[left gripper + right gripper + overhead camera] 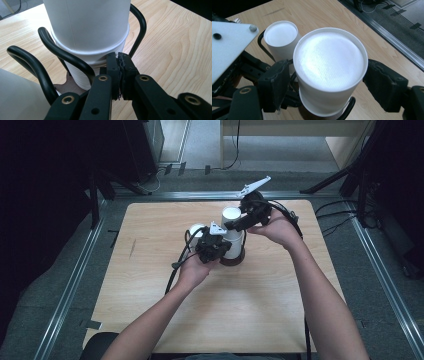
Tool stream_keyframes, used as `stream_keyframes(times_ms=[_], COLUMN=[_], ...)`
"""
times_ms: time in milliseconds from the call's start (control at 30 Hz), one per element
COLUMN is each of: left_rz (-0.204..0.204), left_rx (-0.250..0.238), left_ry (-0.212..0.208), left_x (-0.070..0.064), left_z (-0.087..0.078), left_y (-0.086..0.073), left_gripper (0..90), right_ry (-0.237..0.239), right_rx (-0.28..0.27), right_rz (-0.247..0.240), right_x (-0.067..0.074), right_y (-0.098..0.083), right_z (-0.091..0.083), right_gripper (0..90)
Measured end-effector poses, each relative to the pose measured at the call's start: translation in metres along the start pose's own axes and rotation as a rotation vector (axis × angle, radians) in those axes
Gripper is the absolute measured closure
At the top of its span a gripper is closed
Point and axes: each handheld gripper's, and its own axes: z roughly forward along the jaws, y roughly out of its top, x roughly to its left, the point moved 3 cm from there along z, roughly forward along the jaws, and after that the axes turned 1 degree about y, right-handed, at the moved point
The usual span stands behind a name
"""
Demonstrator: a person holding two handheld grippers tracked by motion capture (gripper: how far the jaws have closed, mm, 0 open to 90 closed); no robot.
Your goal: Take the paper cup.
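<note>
Pale wood tabletop (150, 285) runs up from the bottom of the high view, my forearms coming in over it to the middle of the frame. Nearest me, my left gripper (213, 246) is clamped tight with nothing between its pads; in the left gripper view the jaws meet right against the black wire holder (62, 53), low at centre, so I judge I'm bracing the stand so it can't slide. Just beyond stands the stack of white paper cups (232, 232), upside down, seated in that holder at the table's centre. My right gripper (323, 82) straddles the top cup (329, 70), jaws spread wide either side of it, pads not touching, set to lift it off, I'd say. Farther off, upper left in the right gripper view, a second white cup (281, 37) waits in the same holder.
</note>
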Motion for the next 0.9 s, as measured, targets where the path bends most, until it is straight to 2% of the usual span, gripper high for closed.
stream_keyframes(times_ms=[233, 367, 433, 900], left_rz=[-0.002, -0.005, -0.004, -0.006], left_rx=[-0.002, 0.0, -0.001, -0.002], left_ry=[0.003, 0.002, 0.008, 0.002], left_x=[-0.0003, -0.0006, -0.001, -0.0016], left_z=[0.0002, 0.0001, 0.0, 0.0001], left_y=[0.0001, 0.0002, 0.0003, -0.0002], left_gripper=[88.0, 86.7, 86.5, 85.6], right_ry=[-0.007, -0.008, -0.012, -0.019], right_rx=[0.021, 0.024, 0.027, 0.052], right_rz=[-0.001, 0.025, 0.035, 0.019], right_x=[-0.0011, -0.0008, -0.0016, 0.0005], right_y=[0.0057, 0.0069, 0.0068, 0.0087], right_z=[0.0058, 0.0063, 0.0066, 0.0039], right_gripper=[22.8, 31.3, 31.8, 33.2])
